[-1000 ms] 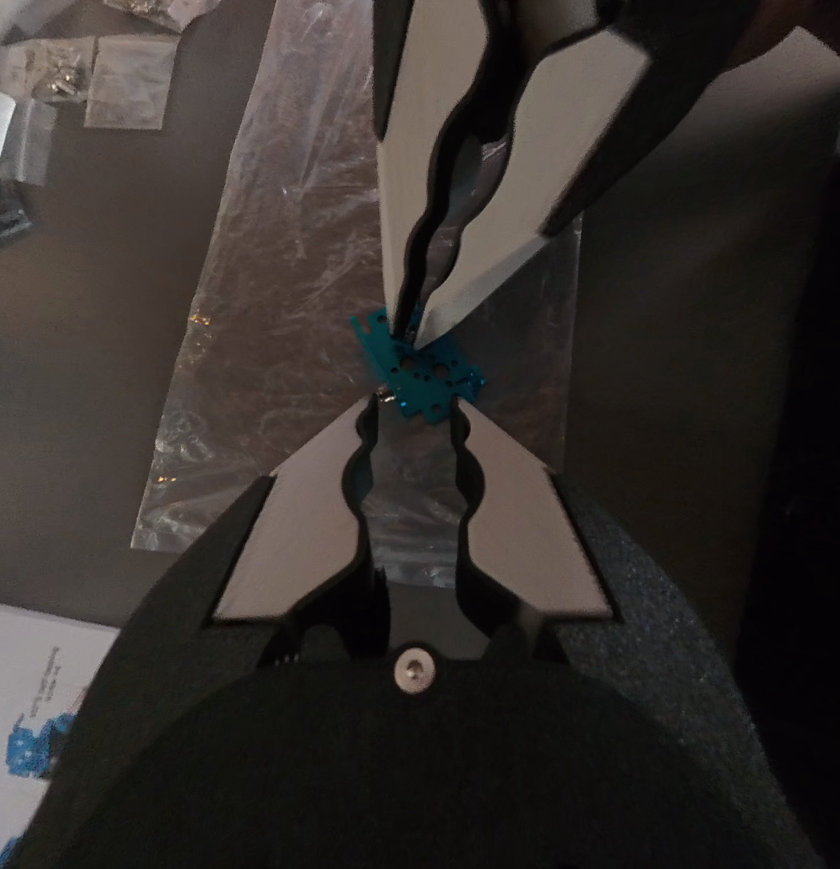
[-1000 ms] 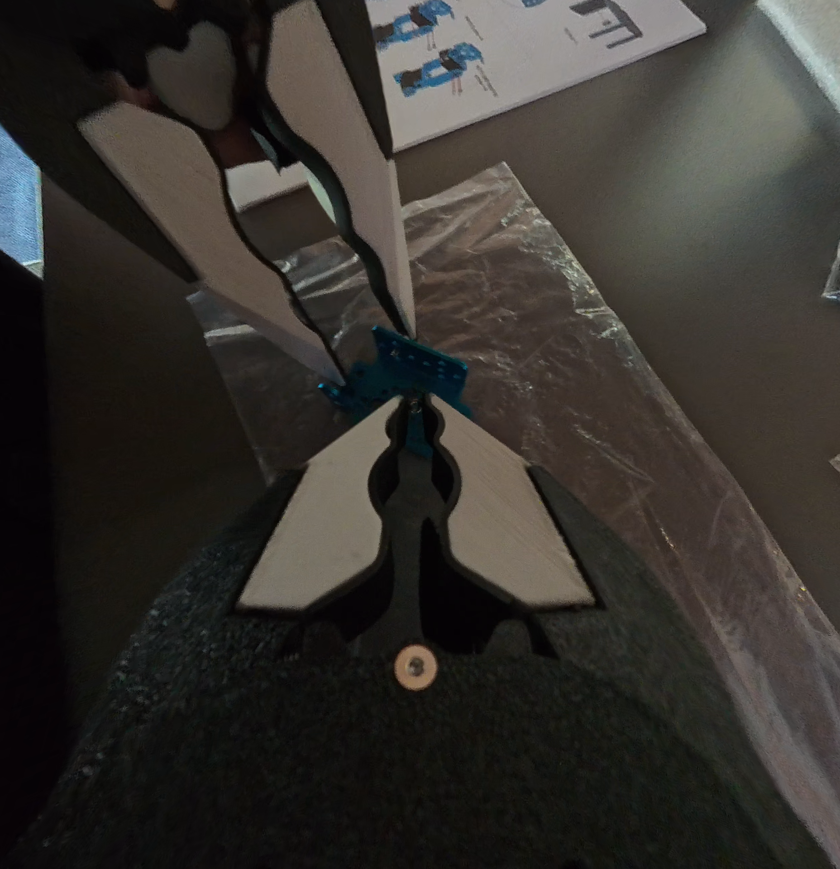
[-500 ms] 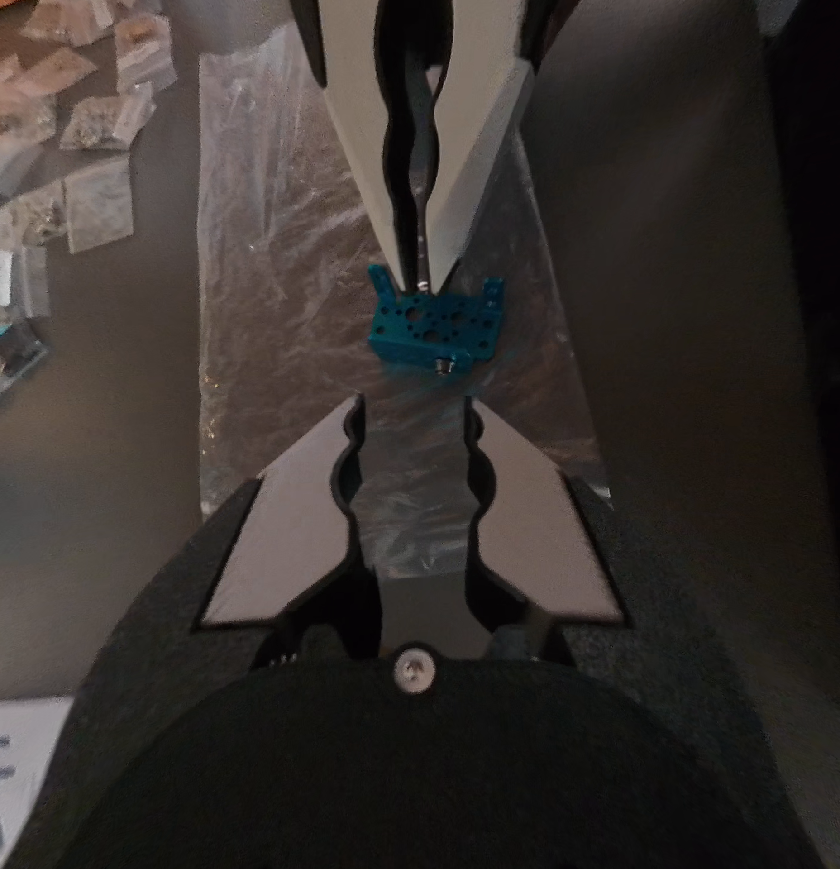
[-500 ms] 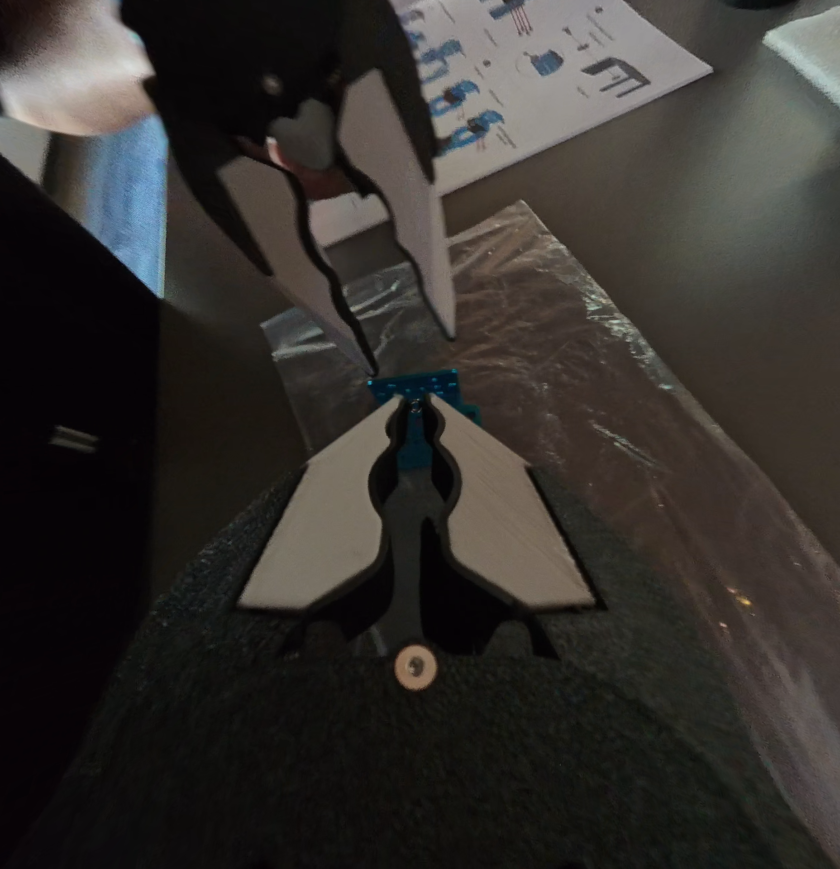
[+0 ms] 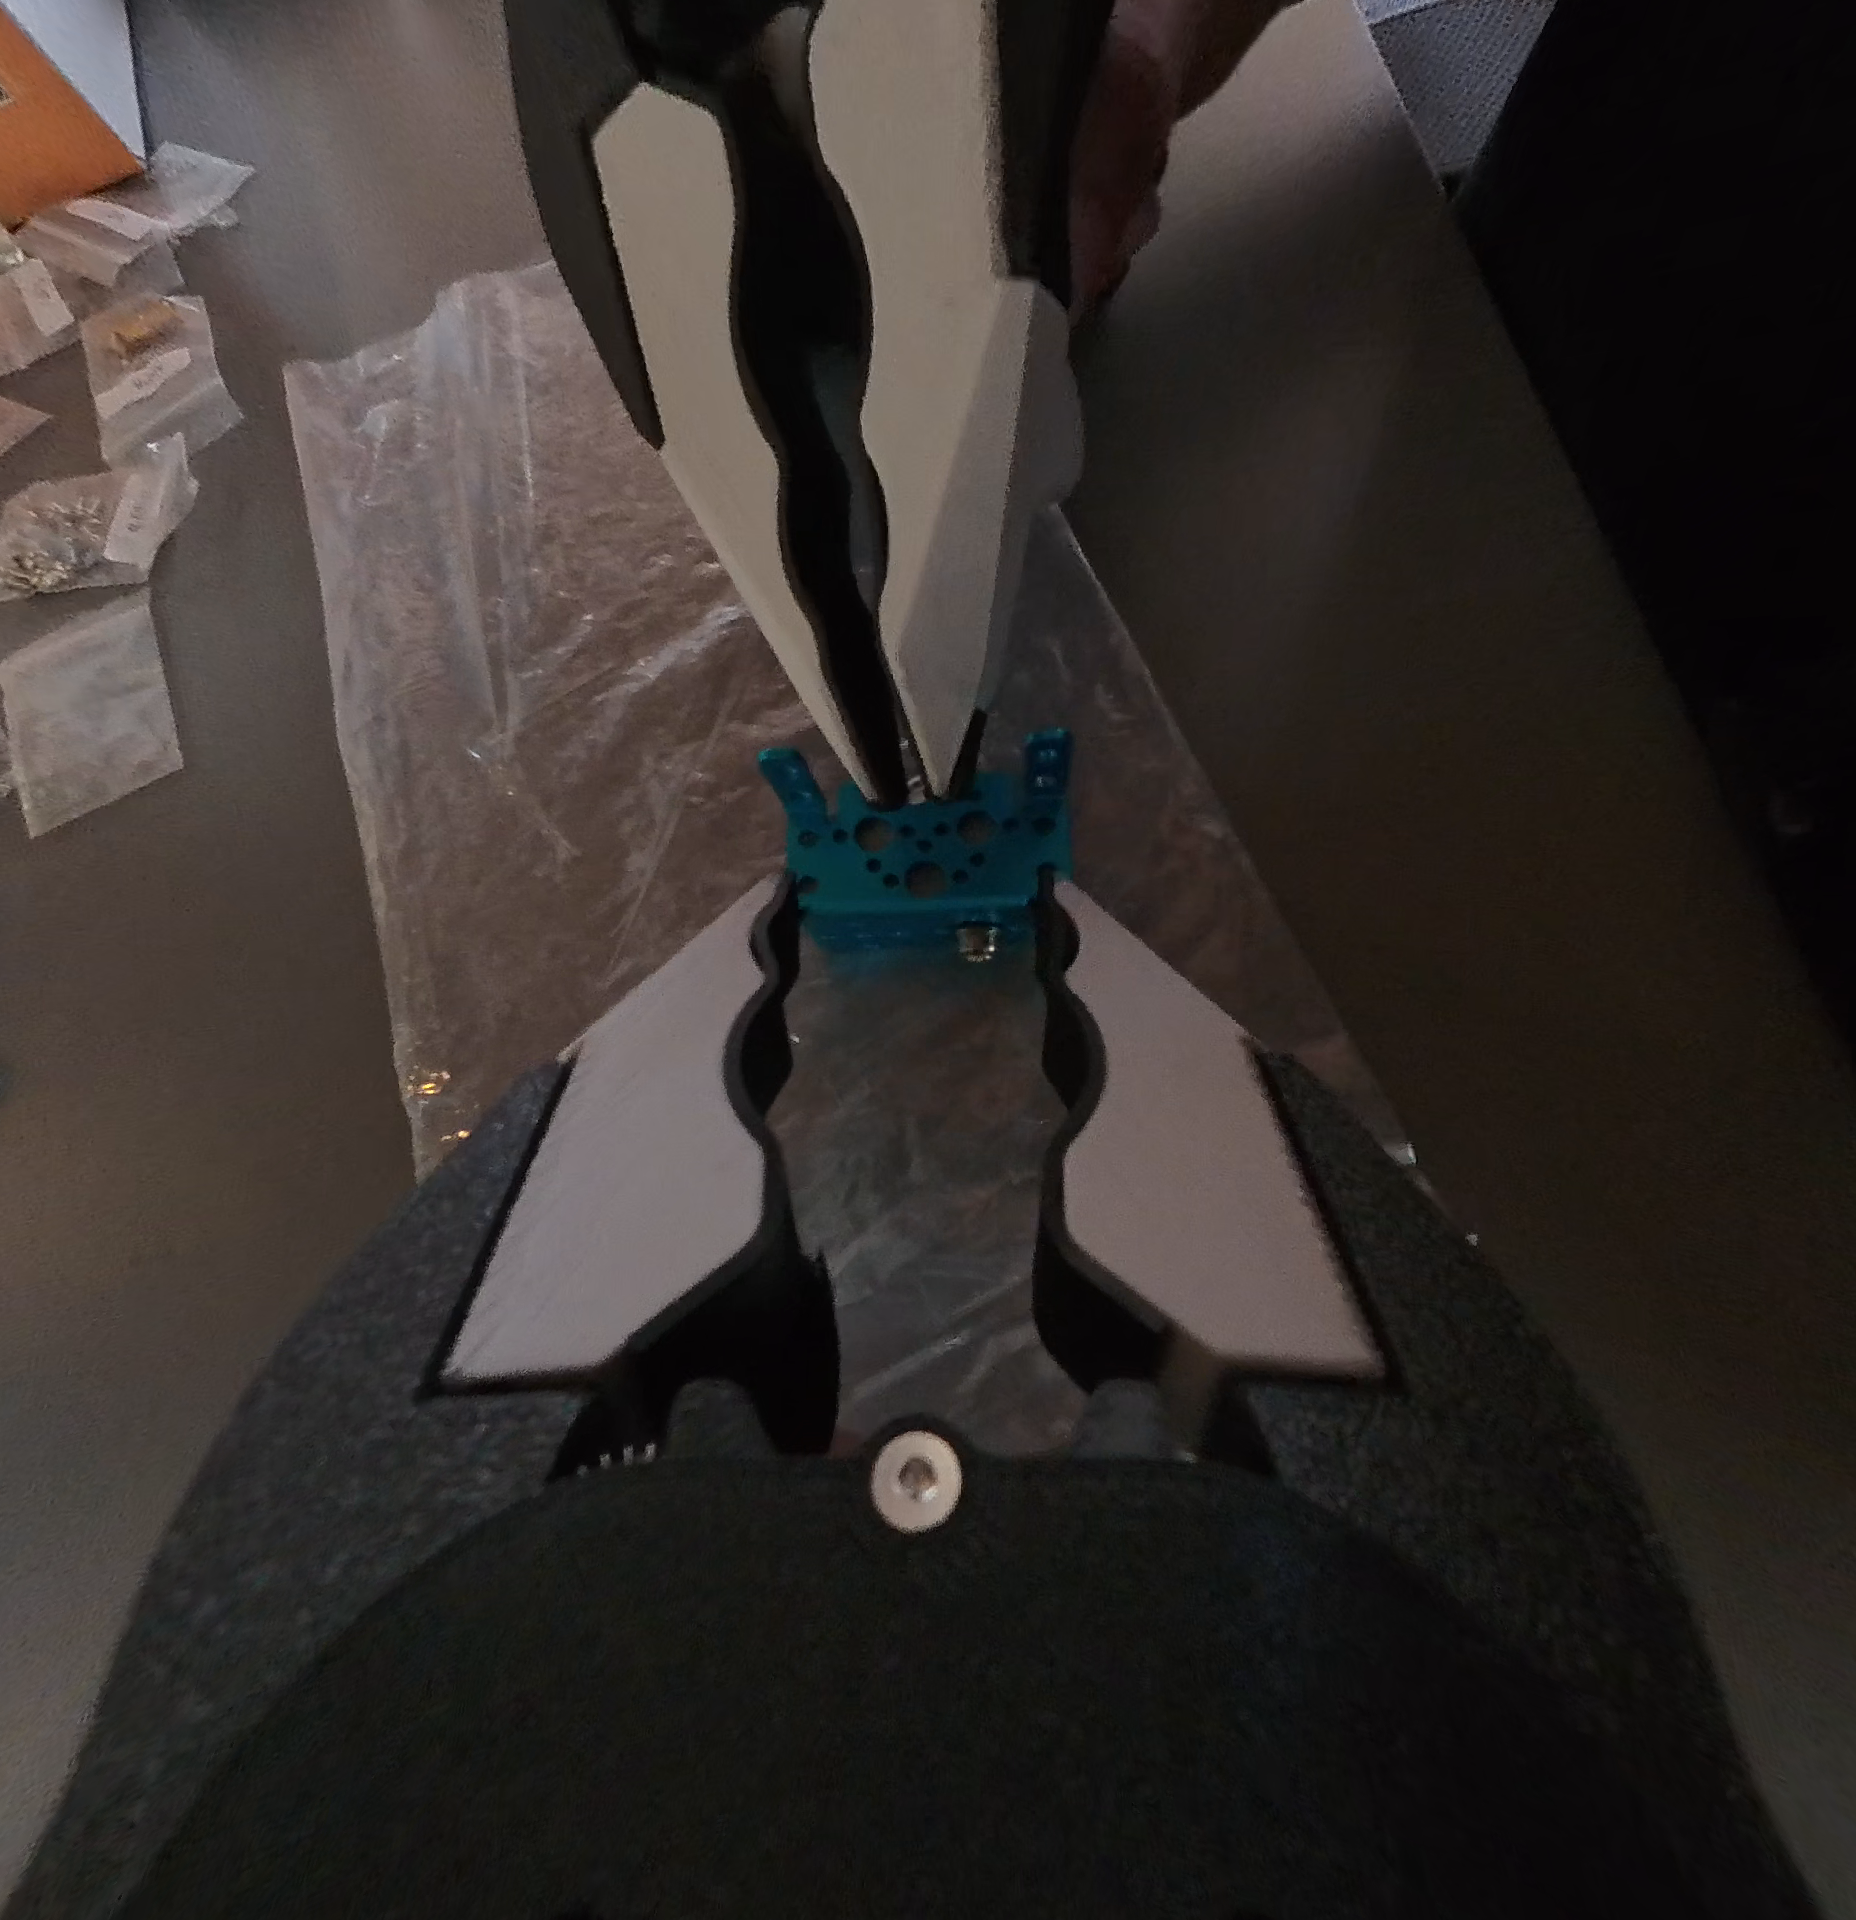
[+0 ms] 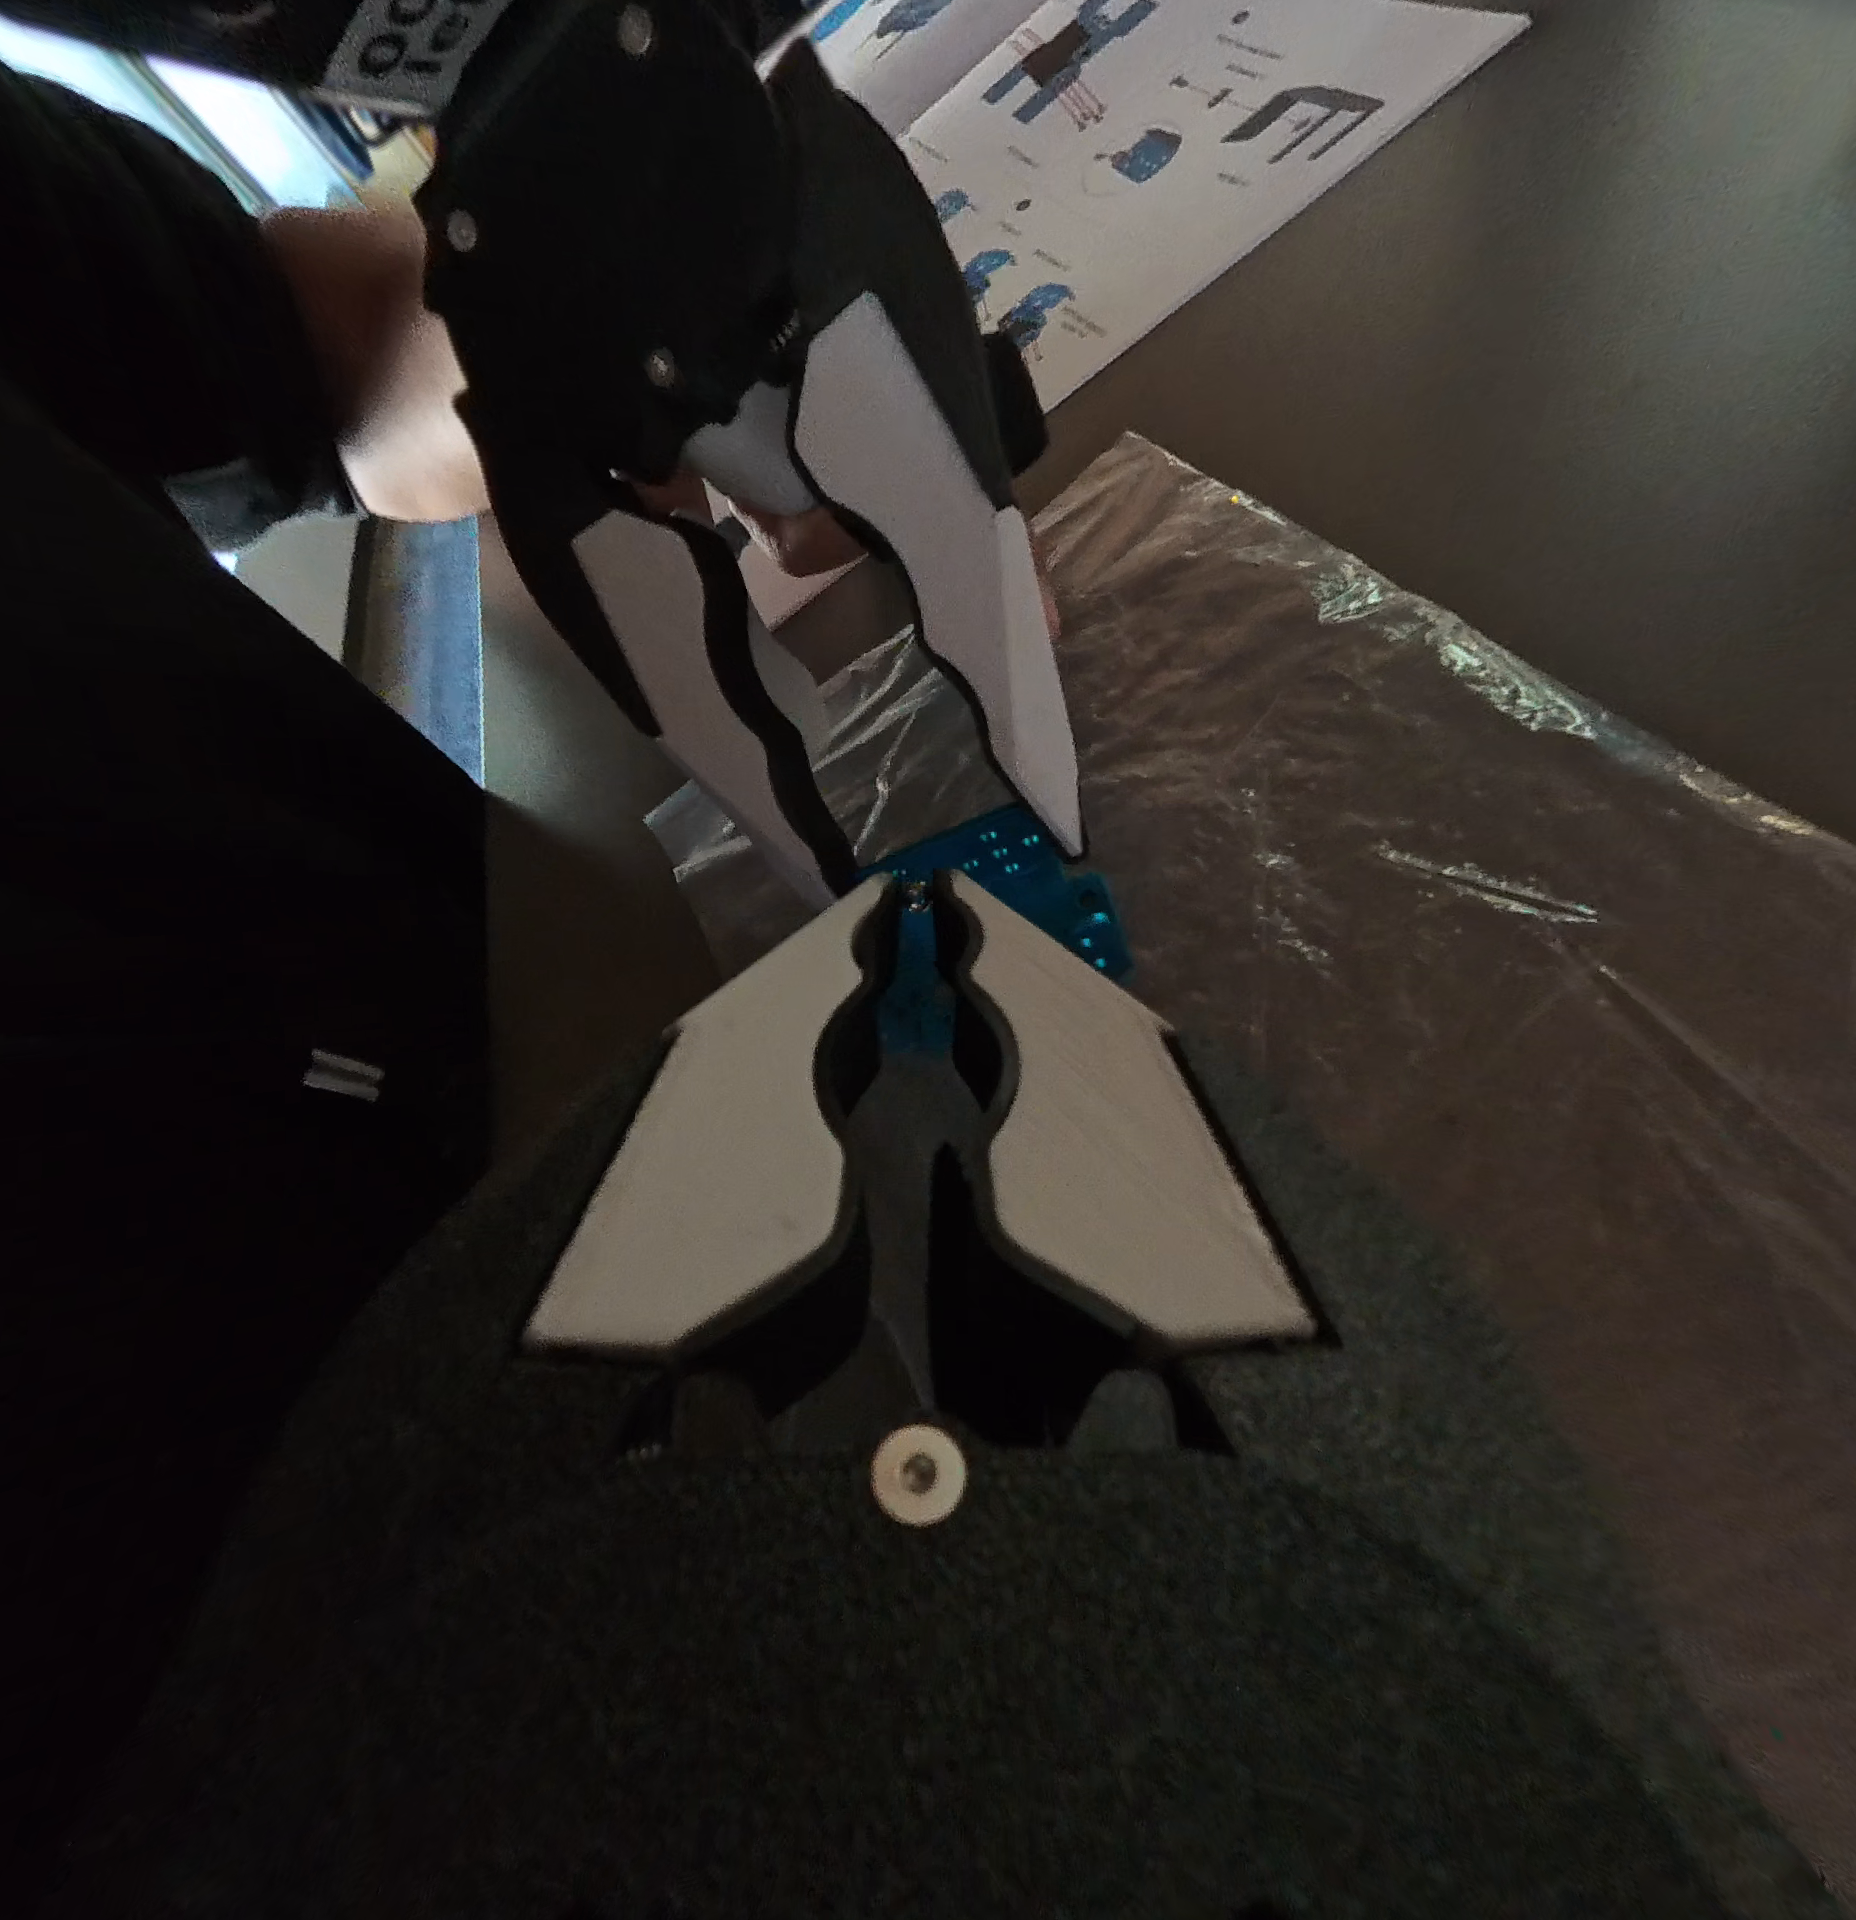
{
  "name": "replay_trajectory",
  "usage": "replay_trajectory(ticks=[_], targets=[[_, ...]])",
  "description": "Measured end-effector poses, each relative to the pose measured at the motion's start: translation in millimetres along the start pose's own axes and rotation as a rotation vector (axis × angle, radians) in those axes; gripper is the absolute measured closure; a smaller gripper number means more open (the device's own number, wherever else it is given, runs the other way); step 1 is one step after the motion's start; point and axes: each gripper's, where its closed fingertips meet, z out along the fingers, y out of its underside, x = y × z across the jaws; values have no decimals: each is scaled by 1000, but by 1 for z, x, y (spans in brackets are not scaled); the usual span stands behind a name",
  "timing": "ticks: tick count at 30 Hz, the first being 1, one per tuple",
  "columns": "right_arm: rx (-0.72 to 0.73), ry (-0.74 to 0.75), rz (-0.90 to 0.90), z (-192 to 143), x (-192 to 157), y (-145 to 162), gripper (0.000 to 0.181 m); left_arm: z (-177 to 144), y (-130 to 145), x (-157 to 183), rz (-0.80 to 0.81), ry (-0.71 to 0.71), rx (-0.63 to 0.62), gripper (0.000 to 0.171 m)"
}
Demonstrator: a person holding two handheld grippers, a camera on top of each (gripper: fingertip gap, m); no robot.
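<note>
A small blue metal bracket (image 5: pixel 908 857) with round holes and a screw in its front face lies on a clear plastic sheet (image 5: pixel 550 623). My left gripper (image 5: pixel 919 883) is open, its two fingertips on either side of the bracket at its ends. My right gripper (image 5: pixel 906 795) comes down from above onto the bracket's top edge. In the right wrist view my right gripper (image 6: pixel 916 883) is shut on a small screw (image 6: pixel 916 894) pressed against the bracket (image 6: pixel 1007 857). The left gripper (image 6: pixel 950 862) stands over it from the far side.
Several small clear bags of hardware (image 5: pixel 93 499) and an orange box (image 5: pixel 30 104) lie at the left of the dark table (image 5: pixel 1371 623). A white printed sheet with blue drawings (image 6: pixel 1163 135) lies beyond the plastic (image 6: pixel 1423 831). A person's dark sleeve (image 6: pixel 176 727) fills the left. The grippers are tip to tip, or close to it.
The bracket turned square to my left gripper. My left gripper drew back and opened wider, then moved forward so its tips flank the bracket. My right gripper stayed shut at the bracket's top edge.
</note>
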Motion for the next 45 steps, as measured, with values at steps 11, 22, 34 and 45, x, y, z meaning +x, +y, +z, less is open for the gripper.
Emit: replay_trajectory(ticks=[11, 22, 34, 45], targets=[[3, 33, 53, -5, 4, 4, 177, 4, -2, -4, -96, -86, -17, 126], [71, -14, 201, -10, 6, 3, 177, -10, -5, -3, -104, -62, 57, 116], [48, -46, 172, -2, -1, 2, 177, -8, 7, -11, -5, -121, -3, 122], [-137, -20, -24, 13, 5, 13, 177, -7, 9, -17, -34, -127, -9, 122]])
